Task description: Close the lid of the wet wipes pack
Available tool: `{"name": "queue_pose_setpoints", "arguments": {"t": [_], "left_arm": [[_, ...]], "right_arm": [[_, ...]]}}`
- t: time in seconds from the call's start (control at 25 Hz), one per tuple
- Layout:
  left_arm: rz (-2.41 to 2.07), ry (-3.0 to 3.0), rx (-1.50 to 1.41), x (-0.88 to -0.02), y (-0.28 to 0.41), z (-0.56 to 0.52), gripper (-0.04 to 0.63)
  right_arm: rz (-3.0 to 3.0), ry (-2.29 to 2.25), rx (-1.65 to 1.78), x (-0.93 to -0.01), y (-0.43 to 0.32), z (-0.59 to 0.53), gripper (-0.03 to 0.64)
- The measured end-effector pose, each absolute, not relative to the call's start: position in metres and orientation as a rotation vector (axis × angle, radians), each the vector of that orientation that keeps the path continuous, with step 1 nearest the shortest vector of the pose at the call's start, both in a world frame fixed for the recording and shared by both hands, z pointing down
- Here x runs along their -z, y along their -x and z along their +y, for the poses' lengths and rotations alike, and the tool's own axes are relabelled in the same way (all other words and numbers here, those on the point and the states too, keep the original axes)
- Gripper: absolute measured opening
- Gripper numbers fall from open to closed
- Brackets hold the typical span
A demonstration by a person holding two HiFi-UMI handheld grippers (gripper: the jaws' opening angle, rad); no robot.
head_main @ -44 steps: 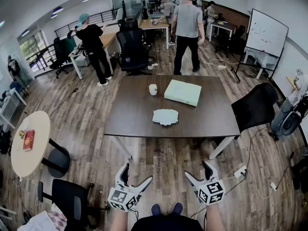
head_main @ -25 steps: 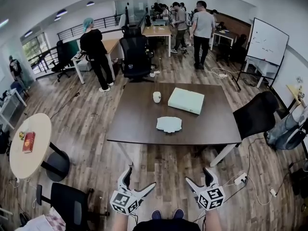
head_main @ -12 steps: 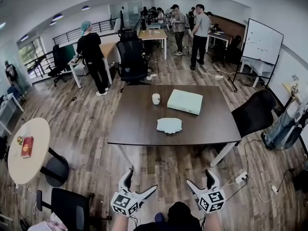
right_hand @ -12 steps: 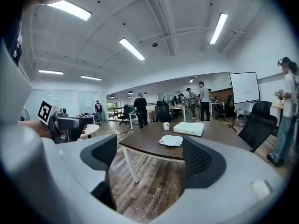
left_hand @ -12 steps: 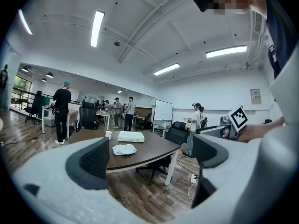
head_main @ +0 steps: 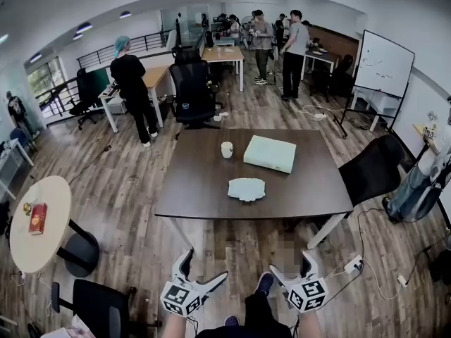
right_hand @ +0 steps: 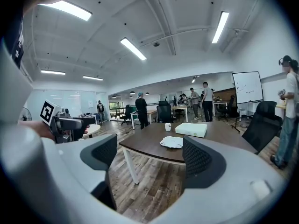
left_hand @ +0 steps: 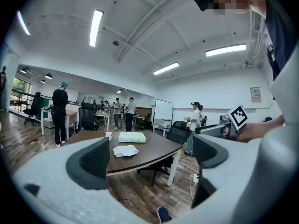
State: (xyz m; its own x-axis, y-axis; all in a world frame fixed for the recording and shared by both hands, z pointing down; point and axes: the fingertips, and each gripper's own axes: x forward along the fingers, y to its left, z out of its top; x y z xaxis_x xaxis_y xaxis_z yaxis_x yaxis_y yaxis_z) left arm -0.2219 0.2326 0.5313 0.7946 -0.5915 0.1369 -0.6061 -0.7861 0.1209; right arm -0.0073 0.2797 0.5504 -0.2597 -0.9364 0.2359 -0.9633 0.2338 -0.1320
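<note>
Wet wipes pack (head_main: 246,189) lies flat on dark desk (head_main: 201,182), mid-width, nearer near edge than far. Pale green box (head_main: 269,153) behind it toward far edge; white cup (head_main: 226,149) just left of box. Both grippers held low over wood floor (head_main: 134,189), well short of desk. Left gripper (head_main: 204,265): jaws wide apart, nothing between. Right gripper (head_main: 289,261): jaws just been opening, now partly apart, empty.

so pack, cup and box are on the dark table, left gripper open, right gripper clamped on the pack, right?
No: the right gripper is open, jaws just now opening with nothing between them, as the right gripper view shows. The pack lies untouched on the table. The rest holds.
</note>
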Motion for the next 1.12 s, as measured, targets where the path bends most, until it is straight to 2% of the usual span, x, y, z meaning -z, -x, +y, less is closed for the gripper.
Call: {"name": "queue_pose_setpoints", "arguments": {"t": [1.12], "left_arm": [[-1.018, -2.784, -0.119, -0.541, 0.14, 0.06, 0.534]], "right_arm": [[-2.431, -1.772, -0.398, -0.566, -0.073, 0.096, 0.451]]}}
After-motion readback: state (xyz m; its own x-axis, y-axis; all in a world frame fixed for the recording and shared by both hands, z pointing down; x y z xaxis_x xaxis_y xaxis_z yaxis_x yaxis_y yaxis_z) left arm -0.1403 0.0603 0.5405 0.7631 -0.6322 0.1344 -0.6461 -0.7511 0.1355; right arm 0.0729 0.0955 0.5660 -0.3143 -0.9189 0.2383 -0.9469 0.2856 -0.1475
